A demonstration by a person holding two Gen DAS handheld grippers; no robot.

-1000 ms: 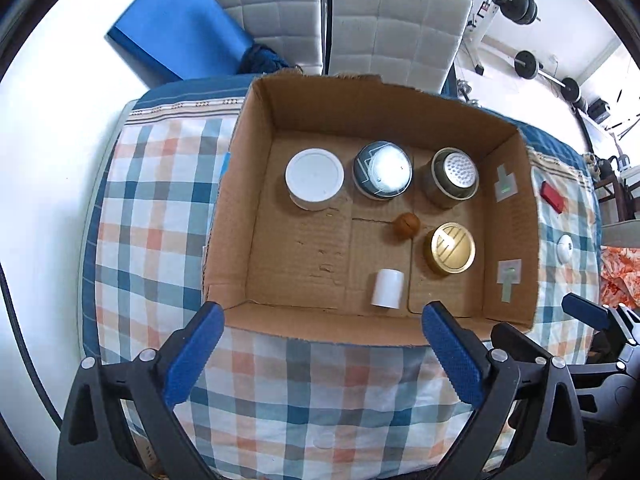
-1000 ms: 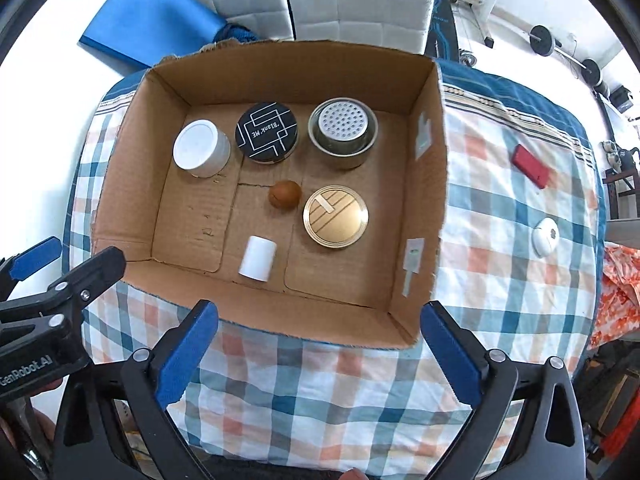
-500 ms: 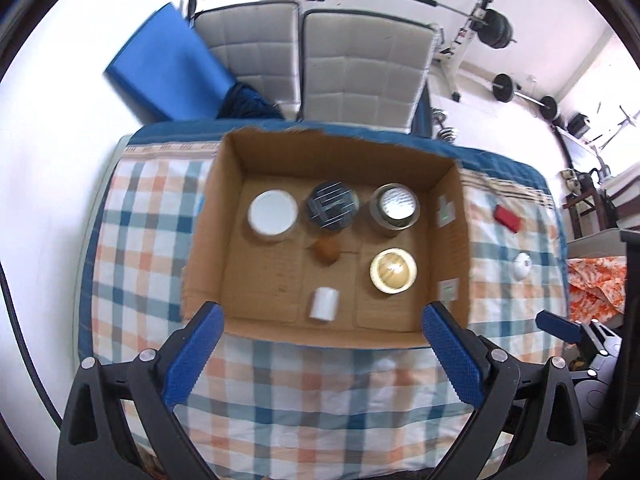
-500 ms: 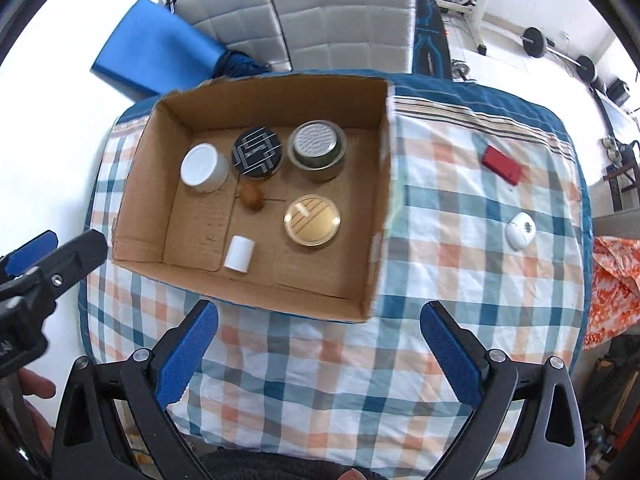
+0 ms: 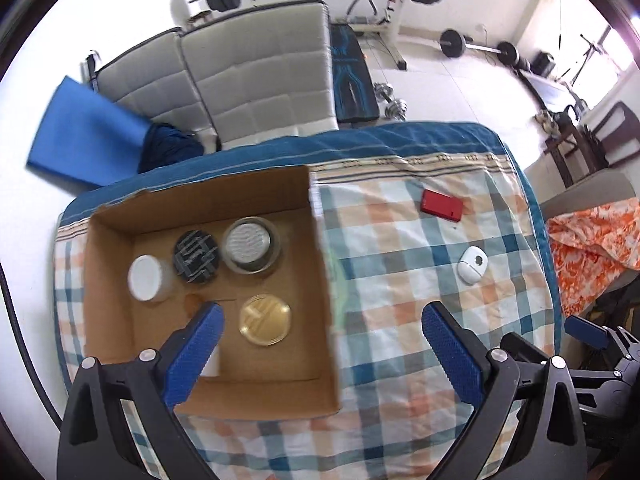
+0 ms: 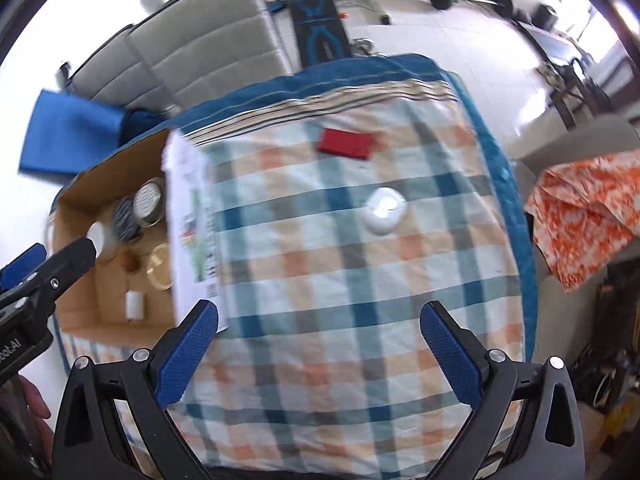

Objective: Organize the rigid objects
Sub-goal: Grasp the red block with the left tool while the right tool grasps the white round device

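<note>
**Both grippers empty above the checked cloth**

The left gripper (image 5: 322,322) and right gripper (image 6: 318,320) hover with jaws spread wide — nothing held. On the checked cloth (image 6: 320,280) lie a red block (image 6: 346,143) and, nearer, a white round object (image 6: 385,210), well apart. The cardboard box (image 5: 324,280) at the left holds a white-lidded jar (image 5: 145,278), black tin (image 5: 196,256), perforated-lid jar (image 5: 250,244) and gold tin (image 5: 265,319).
</note>
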